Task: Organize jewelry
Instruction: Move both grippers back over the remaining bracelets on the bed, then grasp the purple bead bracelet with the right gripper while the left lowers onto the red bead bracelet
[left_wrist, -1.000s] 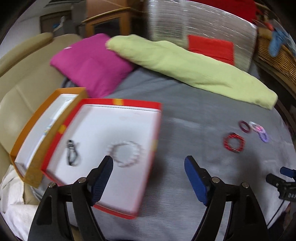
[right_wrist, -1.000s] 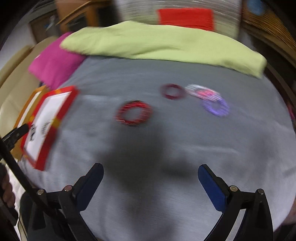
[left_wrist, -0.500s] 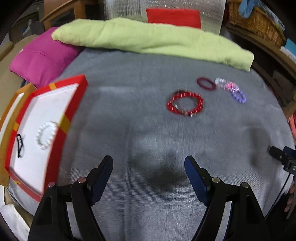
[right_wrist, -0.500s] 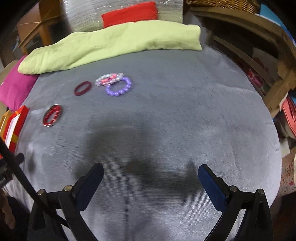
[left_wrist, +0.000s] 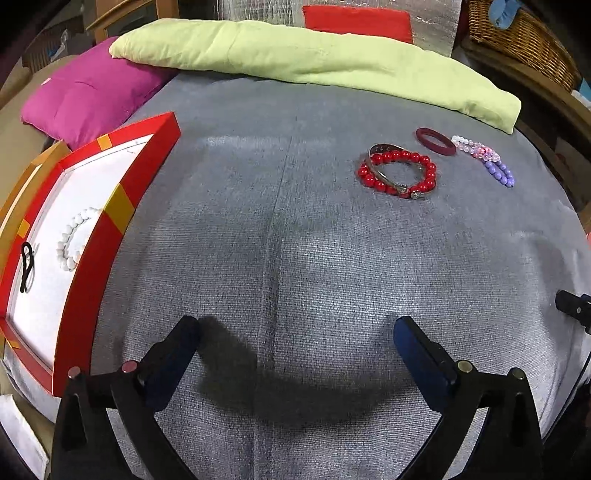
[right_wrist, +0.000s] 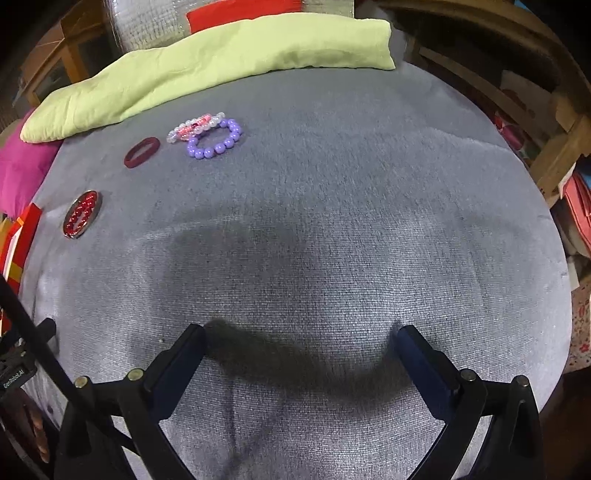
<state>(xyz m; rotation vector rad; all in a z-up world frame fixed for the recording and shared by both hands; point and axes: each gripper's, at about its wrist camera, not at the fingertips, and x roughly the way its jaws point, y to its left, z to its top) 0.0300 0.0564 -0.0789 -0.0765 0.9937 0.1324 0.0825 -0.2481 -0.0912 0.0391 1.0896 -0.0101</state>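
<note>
grey woven cloth (left_wrist: 314, 229) covers the working surface, with a long pale green cushion (left_wrist: 314, 62) and a magenta pillow (left_wrist: 85, 99) along the far edge and a wicker basket (left_wrist: 517, 40) at far right.

items awaiting sorting lie far right in the left wrist view: a red round-bead bracelet (left_wrist: 397, 173) with a thin metal bangle (left_wrist: 388, 173) lying across it, a dark maroon band (left_wrist: 436, 141), a pink and clear bead bracelet (left_wrist: 476, 149) and a lilac bead bracelet (left_wrist: 500, 173), the last two touching. at near left stands a shallow red-rimmed box with white lining (left_wrist: 110, 225), holding a white pearl-bead bracelet (left_wrist: 72, 240) and a small black clasp-like item (left_wrist: 26, 264).

handling, as judged: all pieces look light. the bead strings are likely elastic, limp and apt to roll off smooth pads, so pinch across one side of the loop, on a couple of beads, not across the whole ring. the bangle looks stiff and slippery; it overlaps the red beads, so lifting one may drag the other. the maroon band looks soft and easy to pinch.

left gripper (left_wrist: 295, 334): jaws have just been opening and stand at full spread, nothing between them, pitched steeply down over bare cloth, well short of the bracelets.

right gripper (right_wrist: 301, 341): jaws wide apart, empty, likewise pitched down over bare cloth, the lilac bracelet (right_wrist: 215, 139) well off to its far left.
</note>
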